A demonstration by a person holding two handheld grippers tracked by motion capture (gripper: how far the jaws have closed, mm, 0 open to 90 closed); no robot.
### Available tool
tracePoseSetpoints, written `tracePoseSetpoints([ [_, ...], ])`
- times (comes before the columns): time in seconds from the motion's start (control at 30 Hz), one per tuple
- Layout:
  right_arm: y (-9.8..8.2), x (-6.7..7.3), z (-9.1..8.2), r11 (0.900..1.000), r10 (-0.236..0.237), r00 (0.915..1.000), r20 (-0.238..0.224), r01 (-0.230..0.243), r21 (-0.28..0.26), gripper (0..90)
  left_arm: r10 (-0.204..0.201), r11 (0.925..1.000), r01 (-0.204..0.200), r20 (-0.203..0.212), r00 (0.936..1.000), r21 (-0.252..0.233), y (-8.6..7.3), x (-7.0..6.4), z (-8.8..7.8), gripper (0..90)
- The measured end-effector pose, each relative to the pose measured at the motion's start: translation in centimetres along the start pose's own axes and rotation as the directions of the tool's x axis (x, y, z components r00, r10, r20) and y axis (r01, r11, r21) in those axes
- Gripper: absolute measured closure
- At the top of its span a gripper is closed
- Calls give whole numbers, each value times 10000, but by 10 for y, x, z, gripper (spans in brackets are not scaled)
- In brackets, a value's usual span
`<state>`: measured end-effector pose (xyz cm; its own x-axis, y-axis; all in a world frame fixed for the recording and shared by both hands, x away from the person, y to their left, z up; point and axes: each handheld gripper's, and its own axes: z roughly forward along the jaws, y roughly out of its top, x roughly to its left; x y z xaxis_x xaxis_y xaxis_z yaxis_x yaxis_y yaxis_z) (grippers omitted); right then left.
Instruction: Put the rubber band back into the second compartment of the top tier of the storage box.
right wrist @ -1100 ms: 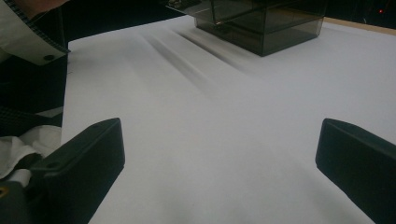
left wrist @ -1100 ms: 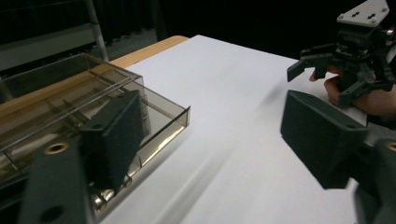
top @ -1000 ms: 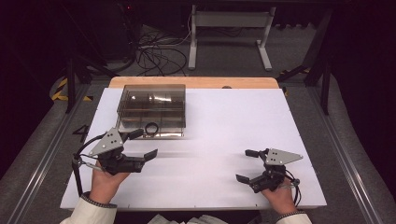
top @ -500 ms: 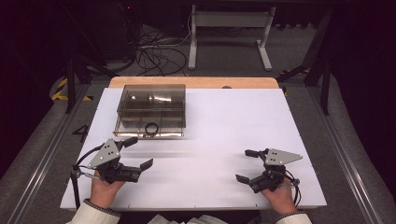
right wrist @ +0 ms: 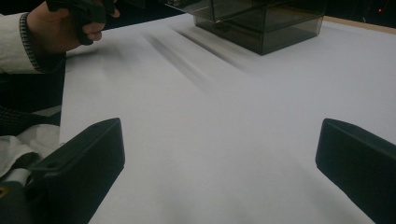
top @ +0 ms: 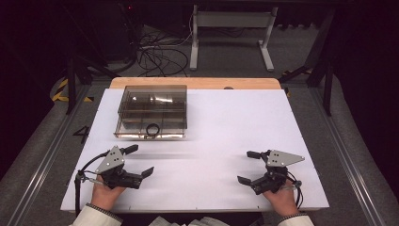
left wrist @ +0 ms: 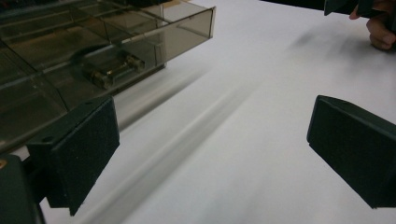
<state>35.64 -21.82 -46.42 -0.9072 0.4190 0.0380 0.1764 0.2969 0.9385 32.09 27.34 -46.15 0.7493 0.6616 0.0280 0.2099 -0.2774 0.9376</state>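
Left tongs [top: 139, 161], lower left of the high view, have just been opening and stand wide apart over the white counter [top: 226, 127], nothing between them. Right tongs [top: 249, 166], lower right, also gape empty. The smoky box [top: 152, 111] sits upper left, near the left tongs.

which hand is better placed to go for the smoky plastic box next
Left, probably. The left gripper sits open just in front of the box, facing it. The right gripper is open too, but farther across the table.
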Motion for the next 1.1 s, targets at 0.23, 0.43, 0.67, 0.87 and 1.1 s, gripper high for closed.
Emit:
tracePoseSetpoints([
  [0.23,0,0,0,10000,-1,10000,0,1,16,19,-552,9982,550,105,9984,237,-12,6,2,29],
  [0.43,0,0,0,10000,4,10000,0,-4,10,19,-566,9969,560,94,9984,546,-16,3,5,29],
  [0.67,0,0,1,10000,3,10000,-21,-3,29,19,-38,9961,35,27,10000,881,-15,-4,15,28],
  [0.87,0,0,1,10000,-17,10000,-44,17,27,19,-19,9964,15,45,10000,852,-15,-3,14,24],
  [1.1,0,0,1,10000,-7,10000,-57,7,15,19,-105,9963,102,35,9999,855,-15,-2,14,22],
])
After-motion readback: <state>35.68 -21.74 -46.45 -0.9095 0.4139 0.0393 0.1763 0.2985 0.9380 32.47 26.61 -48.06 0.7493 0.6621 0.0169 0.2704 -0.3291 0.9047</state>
